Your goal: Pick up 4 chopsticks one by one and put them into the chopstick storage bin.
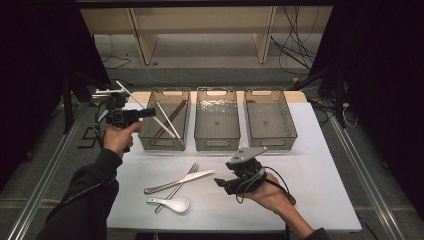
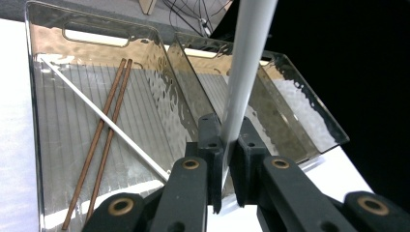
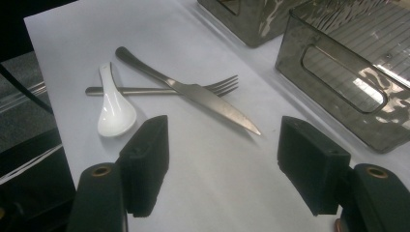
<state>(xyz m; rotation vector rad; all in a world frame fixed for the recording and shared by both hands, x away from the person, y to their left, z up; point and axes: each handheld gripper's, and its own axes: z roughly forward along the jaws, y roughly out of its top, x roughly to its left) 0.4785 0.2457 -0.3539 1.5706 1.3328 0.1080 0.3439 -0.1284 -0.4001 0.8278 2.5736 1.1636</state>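
My left gripper (image 1: 149, 113) (image 2: 227, 141) is shut on a white chopstick (image 1: 130, 94) (image 2: 244, 63), held at the left wall of the left clear bin (image 1: 162, 145) (image 2: 170, 67). Inside that bin lie another white chopstick (image 1: 169, 120) (image 2: 104, 118) and two brown chopsticks (image 1: 172, 116) (image 2: 104, 135). My right gripper (image 1: 221, 183) (image 3: 222, 159) hovers open over the white mat, nothing between its jaws. To its left lie a knife (image 1: 177, 181) (image 3: 193, 92) crossed over a fork (image 1: 186, 177) (image 3: 220, 87), and a white spoon (image 1: 172, 203) (image 3: 115, 113).
Two more clear bins, a middle one (image 1: 217, 144) and a right one (image 1: 272, 142), stand in a row behind the mat with nothing in them. The near bin's handle wall (image 3: 338, 92) is close to the right gripper. Shelving and cables lie beyond the table.
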